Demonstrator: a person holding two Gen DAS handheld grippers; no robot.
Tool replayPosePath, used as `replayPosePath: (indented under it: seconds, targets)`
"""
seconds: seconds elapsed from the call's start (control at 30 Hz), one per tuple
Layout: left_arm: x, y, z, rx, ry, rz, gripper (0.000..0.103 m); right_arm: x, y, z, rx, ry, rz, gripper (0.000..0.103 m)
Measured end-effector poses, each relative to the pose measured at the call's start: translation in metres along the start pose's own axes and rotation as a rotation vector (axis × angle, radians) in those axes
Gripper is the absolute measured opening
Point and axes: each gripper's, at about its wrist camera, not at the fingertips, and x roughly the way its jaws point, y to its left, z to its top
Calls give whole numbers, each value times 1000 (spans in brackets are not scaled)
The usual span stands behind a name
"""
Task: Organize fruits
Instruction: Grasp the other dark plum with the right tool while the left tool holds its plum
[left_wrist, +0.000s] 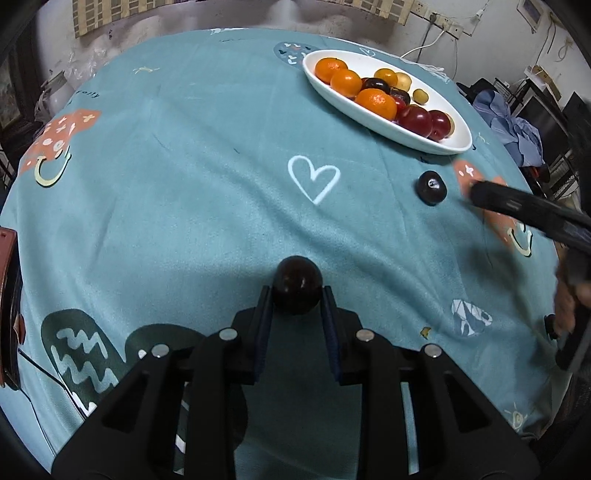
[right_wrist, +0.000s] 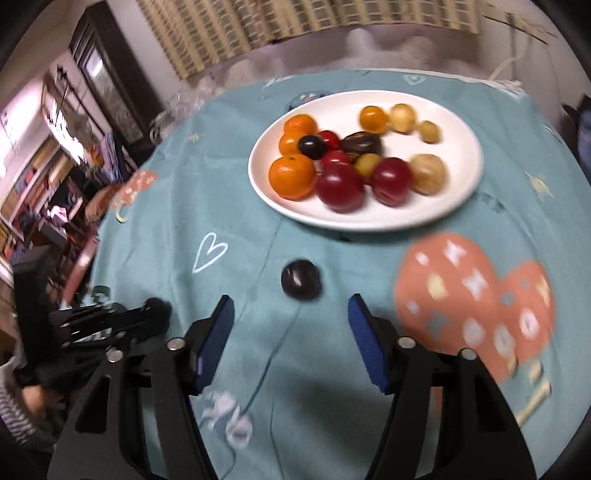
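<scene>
My left gripper (left_wrist: 297, 291) is shut on a dark plum (left_wrist: 296, 284), held at its fingertips over the teal tablecloth (left_wrist: 184, 184). A second dark plum (left_wrist: 430, 187) lies loose on the cloth in front of the white plate (left_wrist: 458, 144); it also shows in the right wrist view (right_wrist: 300, 278). My right gripper (right_wrist: 291, 306) is open, its blue pads apart just short of that plum. The white plate (right_wrist: 461, 192) holds oranges (right_wrist: 291, 176), red plums (right_wrist: 339, 187), dark and yellow fruits. The right gripper shows at the right edge of the left wrist view (left_wrist: 476, 194).
A round table with patterned teal cloth fills both views. Cluttered shelves (right_wrist: 33, 192) stand beyond the left side. Clothes on a chair (left_wrist: 517, 133) and wall sockets with cables (left_wrist: 439, 22) lie behind the table. The left gripper appears at lower left in the right wrist view (right_wrist: 155, 308).
</scene>
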Motion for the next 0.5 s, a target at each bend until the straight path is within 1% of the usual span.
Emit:
replayPosePath:
  seconds: [0.03,0.17,0.23,0.27,0.33,0.5]
  targets:
    - [0,-1,-1,2,-4,2,27,8,1,5,-8,12,-5,52]
    - [1,-2,-3,-3,-9,3,27,27,9,9,-54,53,-37,45]
    - [1,-2,-4,4,-11,8,27,36,11,8,-86,79,-76,37]
    - [1,-2,-3,6,-11,8,27,38,11,7,-87,81,-88,36]
    - [2,-3,-3,10,-13,11,28,39,5,6,-71,74,-90,27]
    - [3,-7,-3,25,-13,30,28,27,-5,-1,-24,70,-38,26]
